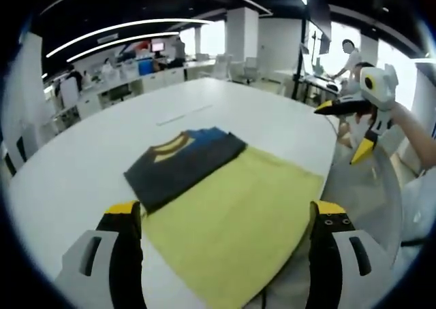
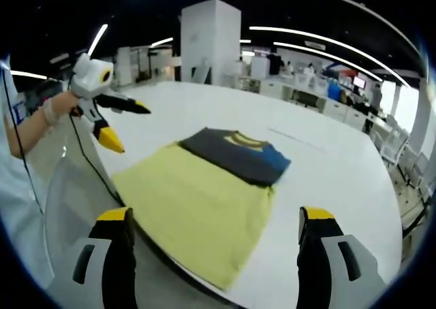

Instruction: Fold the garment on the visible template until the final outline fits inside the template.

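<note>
The folded garment (image 1: 187,163) rests on the yellow template (image 1: 238,220) on the table (image 1: 82,159); both grippers' fingers (image 1: 124,217) stand wide, empty. Folding looks finished; next, judge whether the outline fits.

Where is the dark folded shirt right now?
The dark folded shirt lies on the far end of the yellow template on the white table. In the right gripper view it sits beyond the yellow sheet, near the middle.
</note>
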